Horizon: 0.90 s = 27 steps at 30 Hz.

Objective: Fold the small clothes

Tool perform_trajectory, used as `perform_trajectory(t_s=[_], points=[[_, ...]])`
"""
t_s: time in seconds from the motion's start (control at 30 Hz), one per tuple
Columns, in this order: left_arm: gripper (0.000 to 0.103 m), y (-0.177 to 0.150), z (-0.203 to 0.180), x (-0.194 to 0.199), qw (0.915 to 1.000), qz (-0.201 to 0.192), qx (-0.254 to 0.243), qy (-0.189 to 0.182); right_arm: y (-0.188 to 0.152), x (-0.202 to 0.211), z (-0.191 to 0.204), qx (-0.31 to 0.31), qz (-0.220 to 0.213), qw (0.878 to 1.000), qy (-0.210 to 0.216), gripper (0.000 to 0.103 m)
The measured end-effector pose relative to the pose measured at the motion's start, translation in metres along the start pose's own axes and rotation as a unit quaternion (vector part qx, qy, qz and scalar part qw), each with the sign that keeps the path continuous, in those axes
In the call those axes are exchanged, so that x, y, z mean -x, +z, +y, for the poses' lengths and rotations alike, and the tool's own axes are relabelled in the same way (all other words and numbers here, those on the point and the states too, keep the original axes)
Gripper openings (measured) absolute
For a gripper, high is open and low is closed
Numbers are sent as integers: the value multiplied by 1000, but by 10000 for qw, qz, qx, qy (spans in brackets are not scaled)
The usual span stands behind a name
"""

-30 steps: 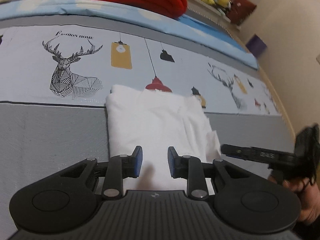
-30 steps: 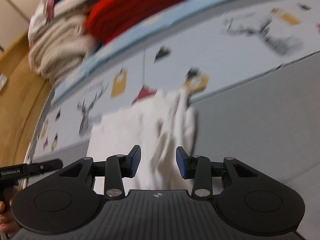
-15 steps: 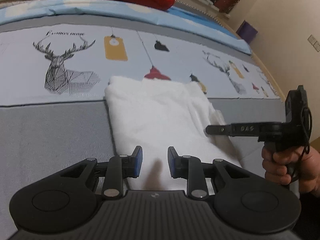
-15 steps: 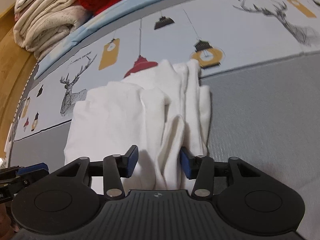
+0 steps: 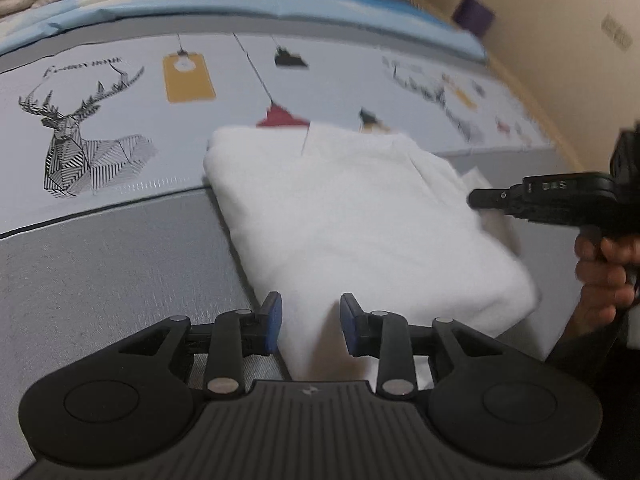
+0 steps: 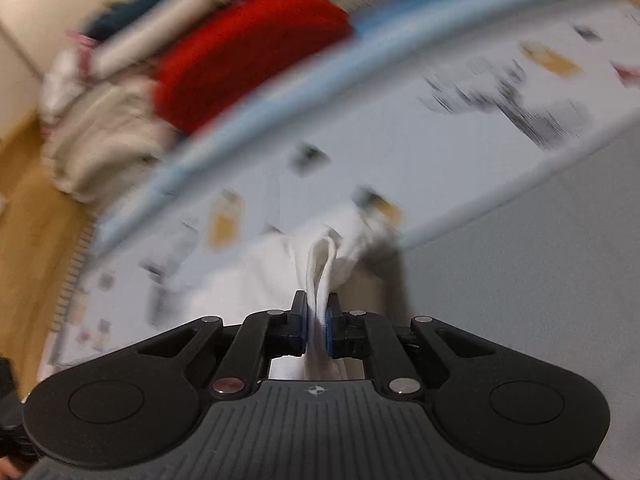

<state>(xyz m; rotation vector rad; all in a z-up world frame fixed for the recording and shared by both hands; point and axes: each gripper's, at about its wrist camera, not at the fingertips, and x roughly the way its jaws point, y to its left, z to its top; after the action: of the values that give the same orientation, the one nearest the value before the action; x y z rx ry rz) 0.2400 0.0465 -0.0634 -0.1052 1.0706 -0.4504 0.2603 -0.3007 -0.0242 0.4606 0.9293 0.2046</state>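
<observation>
A folded white garment (image 5: pixel 360 220) lies on the bed sheet, across the line between the printed band and the grey band. My left gripper (image 5: pixel 310 312) hangs over its near edge. Its jaws are opening, and cloth shows in the gap without the pads pressing on it. In the blurred right wrist view my right gripper (image 6: pixel 317 312) is closing, its blue pads pinching an upright fold of the white garment (image 6: pixel 320 264). The left wrist view shows that right gripper (image 5: pixel 476 200) from the side at the garment's right edge, held by a hand (image 5: pixel 604 276).
The sheet has a deer print (image 5: pixel 80 140) and a grey band (image 5: pixel 100 280). A red blanket (image 6: pixel 248 64) and beige folded blankets (image 6: pixel 100 140) are stacked at the far edge. A wall (image 5: pixel 560 40) runs along the right, wooden floor (image 6: pixel 32 220) along the other side.
My right gripper has shut on a fold at the garment's right side and the fold now stands up between its pads. My left gripper has sunk towards the near edge and its jaws stand slightly wider.
</observation>
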Motion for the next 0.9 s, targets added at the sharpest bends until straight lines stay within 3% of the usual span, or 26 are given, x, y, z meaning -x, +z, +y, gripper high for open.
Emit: perform_trajectory(t_s=[0.07,0.13,0.27,0.33,0.37,0.43,0.6,0.67,0.7,0.73,0.83,0.9], points=[[35,0,-4,-4,9999,32,-115,26,-1,-15,-11,-14,457,9975,-544,14],[35,1,-6,-5,9999,-8,-139,-81,0,-11,-11,219,284,9957,-855,16],[35,-1,-11,-12,9994,106,-295,-116,1,6,-12,304,99,9990,-328,38],[40,-6,-16,-24,9980,378,-482,133,-2,5,-11,340,439,9984,55,45],[46,-9,-18,-30,9967,537,-550,272,-3,2,-10,418,632,9970,151,46],[49,-12,-18,-37,9946,756,-599,371,-11,-8,-5,806,1129,9900,253,47],[49,-10,-15,-32,9959,688,-516,289,-41,-14,17,2059,1769,9625,-29,46],[49,-12,-14,-38,9944,831,-561,331,-48,-15,16,2277,1876,9553,-172,38],[50,-15,-15,-40,9928,948,-634,370,-49,-16,15,2280,1971,9534,-132,18],[50,-19,-17,-44,9905,1080,-751,407,-51,-16,13,2282,2060,9515,-47,12],[52,-30,-29,-50,9805,1314,-1335,588,-56,-16,14,2530,2100,9443,-167,10],[52,-30,-32,-47,9795,1288,-1433,584,-54,-17,12,2472,2158,9444,-210,10]])
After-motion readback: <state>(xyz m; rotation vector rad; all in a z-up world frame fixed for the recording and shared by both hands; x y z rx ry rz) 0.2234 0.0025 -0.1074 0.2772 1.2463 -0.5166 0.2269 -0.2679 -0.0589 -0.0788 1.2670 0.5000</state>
